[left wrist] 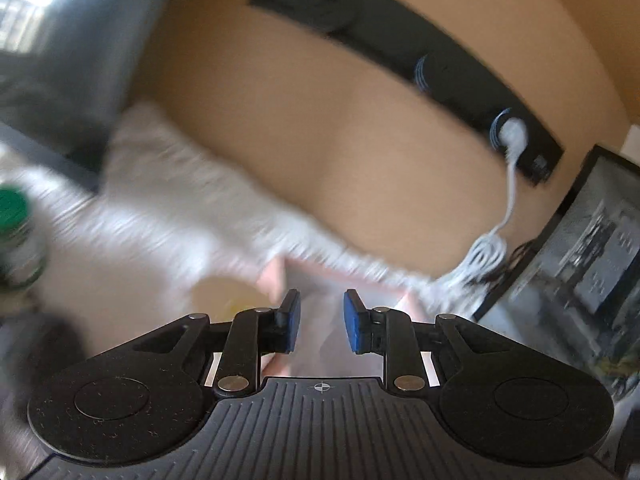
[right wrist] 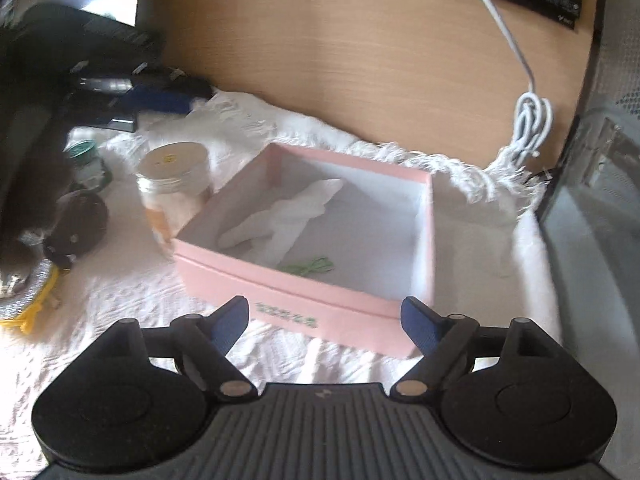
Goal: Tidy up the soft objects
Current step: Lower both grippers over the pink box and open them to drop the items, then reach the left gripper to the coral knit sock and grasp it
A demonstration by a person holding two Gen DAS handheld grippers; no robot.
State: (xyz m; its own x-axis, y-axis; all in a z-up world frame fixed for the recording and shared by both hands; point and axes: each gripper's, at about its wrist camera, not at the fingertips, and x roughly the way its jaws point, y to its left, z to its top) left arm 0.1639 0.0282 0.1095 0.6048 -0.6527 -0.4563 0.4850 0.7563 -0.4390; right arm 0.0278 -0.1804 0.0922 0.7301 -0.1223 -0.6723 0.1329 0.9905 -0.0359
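A pink open box (right wrist: 280, 300) sits on a white fringed cloth (right wrist: 360, 148). Inside lie a crumpled white soft piece (right wrist: 280, 216) and a green string (right wrist: 312, 268). My right gripper (right wrist: 324, 312) stands open wide just in front of the box's near wall, with nothing between its fingers. The left wrist view is blurred. There my left gripper (left wrist: 322, 320) hovers over the pink box (left wrist: 276, 280), its blue pads (left wrist: 294, 320) a little apart with nothing gripped. A clear jar with a pale lid (right wrist: 174, 160) holding white pads stands left of the box.
A green-lidded jar (right wrist: 84, 156), a round black object (right wrist: 80, 220) and a yellow item (right wrist: 28, 320) lie at the left, under a dark sleeve with black and blue gear (right wrist: 152, 100). A white cable (right wrist: 528, 120) hangs from a black power strip (left wrist: 360, 28). A dark case (right wrist: 600, 184) bounds the right.
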